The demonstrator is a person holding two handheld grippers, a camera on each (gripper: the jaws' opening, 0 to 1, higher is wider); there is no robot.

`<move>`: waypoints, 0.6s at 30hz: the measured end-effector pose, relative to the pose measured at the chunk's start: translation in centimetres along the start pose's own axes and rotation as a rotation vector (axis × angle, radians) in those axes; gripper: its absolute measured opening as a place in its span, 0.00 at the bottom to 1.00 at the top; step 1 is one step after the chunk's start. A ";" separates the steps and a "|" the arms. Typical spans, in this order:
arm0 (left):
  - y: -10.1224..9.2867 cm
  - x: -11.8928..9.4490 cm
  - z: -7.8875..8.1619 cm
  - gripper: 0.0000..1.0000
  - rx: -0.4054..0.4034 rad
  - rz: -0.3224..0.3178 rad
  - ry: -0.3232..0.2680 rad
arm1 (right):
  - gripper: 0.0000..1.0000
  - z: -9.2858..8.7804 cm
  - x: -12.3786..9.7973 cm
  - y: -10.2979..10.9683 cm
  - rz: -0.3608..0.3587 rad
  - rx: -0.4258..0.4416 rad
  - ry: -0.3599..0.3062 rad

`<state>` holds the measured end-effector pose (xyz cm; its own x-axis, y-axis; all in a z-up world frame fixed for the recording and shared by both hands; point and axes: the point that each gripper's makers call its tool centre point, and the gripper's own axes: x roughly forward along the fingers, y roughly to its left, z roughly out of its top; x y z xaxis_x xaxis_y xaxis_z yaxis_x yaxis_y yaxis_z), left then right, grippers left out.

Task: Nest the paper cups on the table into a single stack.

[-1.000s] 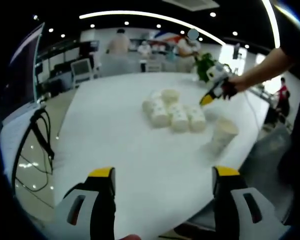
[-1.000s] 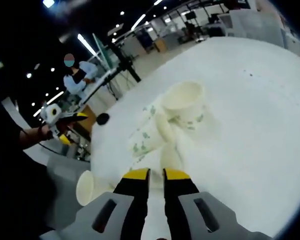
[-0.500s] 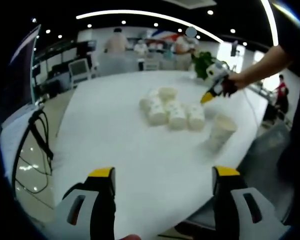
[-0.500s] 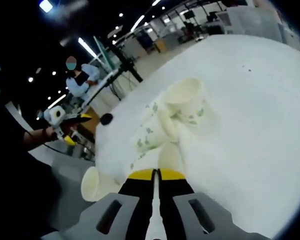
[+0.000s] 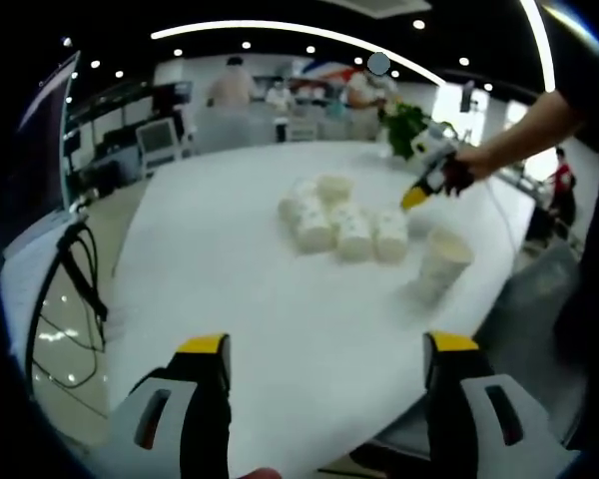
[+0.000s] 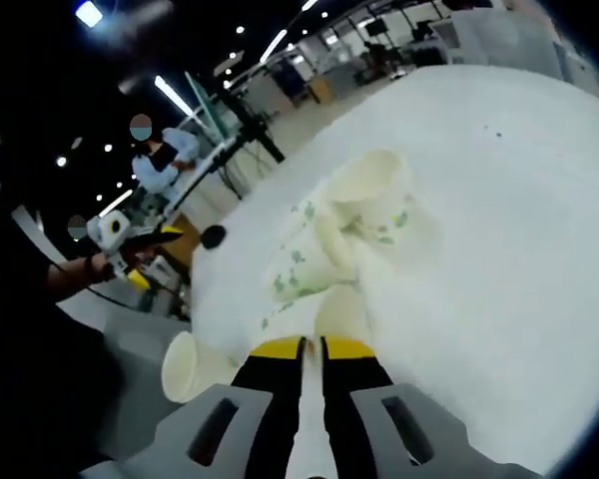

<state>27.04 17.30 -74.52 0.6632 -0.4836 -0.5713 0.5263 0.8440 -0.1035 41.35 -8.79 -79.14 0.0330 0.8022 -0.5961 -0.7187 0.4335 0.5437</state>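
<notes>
Several white paper cups with green print point(image 5: 324, 215) lie on their sides in a cluster mid-table point(image 5: 230, 289). One more cup point(image 5: 444, 261) stands apart near the right edge. My left gripper point(image 5: 326, 344) hangs wide open and bare over the near table edge, well short of the cups. A hand holds my right gripper point(image 5: 412, 198) at the cluster's right end. There its jaws are pressed together point(image 6: 311, 347) on the near wall of a lying cup point(image 6: 344, 304), with the other cups point(image 6: 364, 205) beyond. The lone cup point(image 6: 190, 364) sits to the left.
The table edge drops off right of the lone cup point(image 5: 499, 299). A stand with cables point(image 5: 75, 259) is at the left, a green plant point(image 5: 404, 125) at the far edge, and people point(image 5: 235, 85) stand behind. The person's arm point(image 5: 524, 135) reaches in from the right.
The right gripper's jaws closed from a narrow gap to nearly touching at the lying cup. The left gripper stayed open and in place. The cups have not visibly moved.
</notes>
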 end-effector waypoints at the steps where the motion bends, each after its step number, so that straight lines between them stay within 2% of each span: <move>1: 0.0 0.0 0.0 0.78 0.000 0.000 0.000 | 0.02 0.0 0.1 0.0 0.003 -0.003 0.001; 7: -0.1 0.1 -0.1 0.78 0.000 -0.004 0.005 | 0.01 -0.3 0.1 0.3 0.016 -0.017 0.003; 18: -0.3 0.2 0.4 0.78 0.008 -0.014 -0.009 | 0.00 -0.3 -1.5 1.3 0.019 -0.041 -0.024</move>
<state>27.23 16.89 -74.31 0.6607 -0.4975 -0.5621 0.5396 0.8353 -0.1052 40.16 -9.59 -77.75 0.0354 0.8201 -0.5712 -0.7473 0.4012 0.5297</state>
